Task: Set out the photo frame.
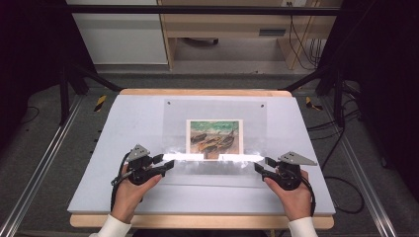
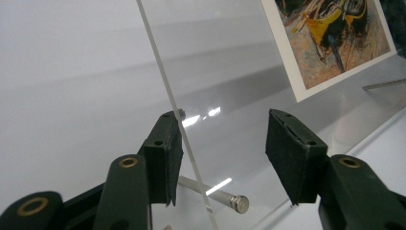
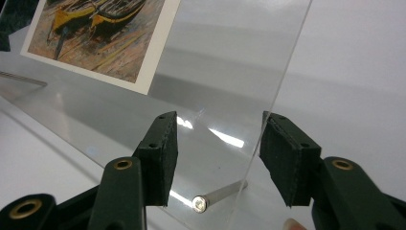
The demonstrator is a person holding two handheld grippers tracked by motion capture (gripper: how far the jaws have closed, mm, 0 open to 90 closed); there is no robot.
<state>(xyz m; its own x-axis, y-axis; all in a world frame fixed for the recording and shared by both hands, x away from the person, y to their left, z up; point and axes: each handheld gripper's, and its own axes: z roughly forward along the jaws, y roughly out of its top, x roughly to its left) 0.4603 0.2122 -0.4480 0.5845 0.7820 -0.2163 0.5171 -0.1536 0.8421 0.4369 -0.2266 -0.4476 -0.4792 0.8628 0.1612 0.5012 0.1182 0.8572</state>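
Clear acrylic sheet (image 1: 215, 143) with the boat print (image 1: 214, 137) sits mid-table, long axis left-right; left gripper (image 1: 167, 163) and right gripper (image 1: 261, 167) straddle its ends, jaws wide open, gripping nothing; equally near.

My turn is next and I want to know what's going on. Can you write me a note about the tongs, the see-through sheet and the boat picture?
Left tongs: open, jaws either side of the clear sheet's left edge, not pinching.
Right tongs: open, jaws either side of its right edge, a metal pin between them.
The near edge of the sheet looks lifted off the white board, far edge down. The boat picture is seen through the sheet.
Done: both tongs lined up at the near corners.
Left: probably close both tongs on the edges, then move the sheet gently and evenly.
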